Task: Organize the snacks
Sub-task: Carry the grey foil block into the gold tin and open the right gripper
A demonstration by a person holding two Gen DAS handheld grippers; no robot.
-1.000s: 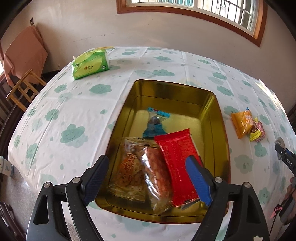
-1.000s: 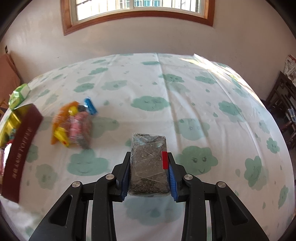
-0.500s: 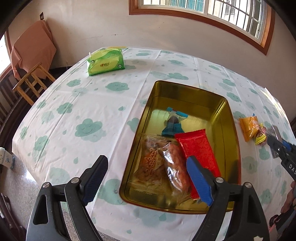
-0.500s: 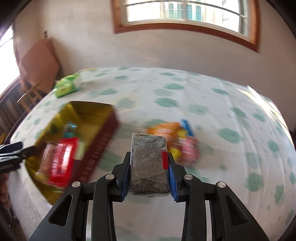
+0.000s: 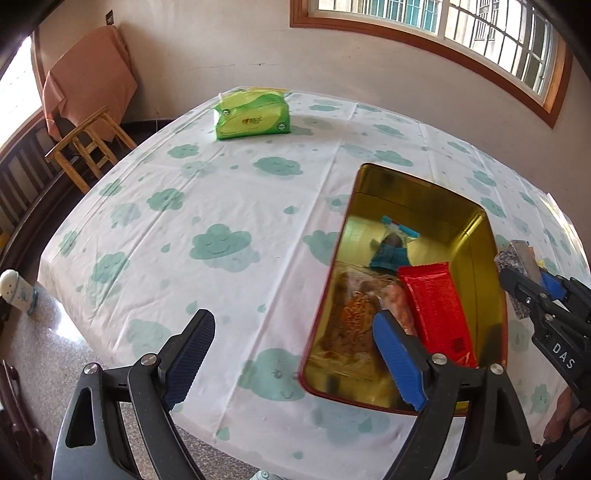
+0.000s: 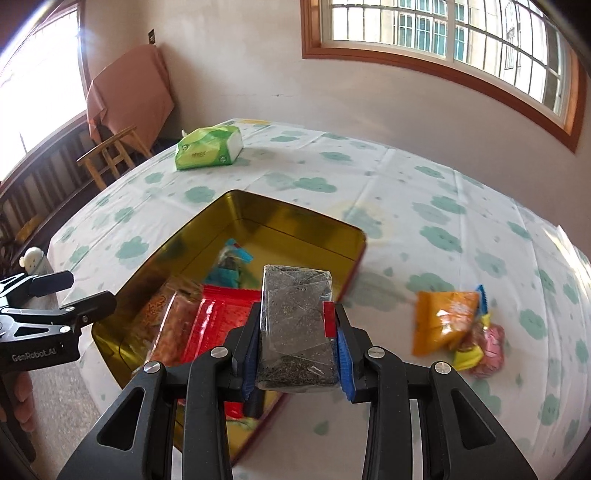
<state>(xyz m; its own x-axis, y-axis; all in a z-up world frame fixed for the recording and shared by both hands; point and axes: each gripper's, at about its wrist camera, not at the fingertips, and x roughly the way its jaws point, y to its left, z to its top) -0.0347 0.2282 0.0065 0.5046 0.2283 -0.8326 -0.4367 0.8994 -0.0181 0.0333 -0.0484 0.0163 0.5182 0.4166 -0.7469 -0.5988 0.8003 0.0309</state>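
Dark snack block (image 6: 298, 328) clamped in right gripper (image 6: 297, 356), above tin (image 6: 295, 218)

Bright daylight via window (image 6: 443, 33) — fisheye warp, dark corners, slight motion blur.

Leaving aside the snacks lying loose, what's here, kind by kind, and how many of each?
Gold tin: 1
Green tissue pack: 1
Handheld tools: 2, left tool and right tool
Dark snack packet in the right tool: 1
Wooden stool: 1
Total: 6
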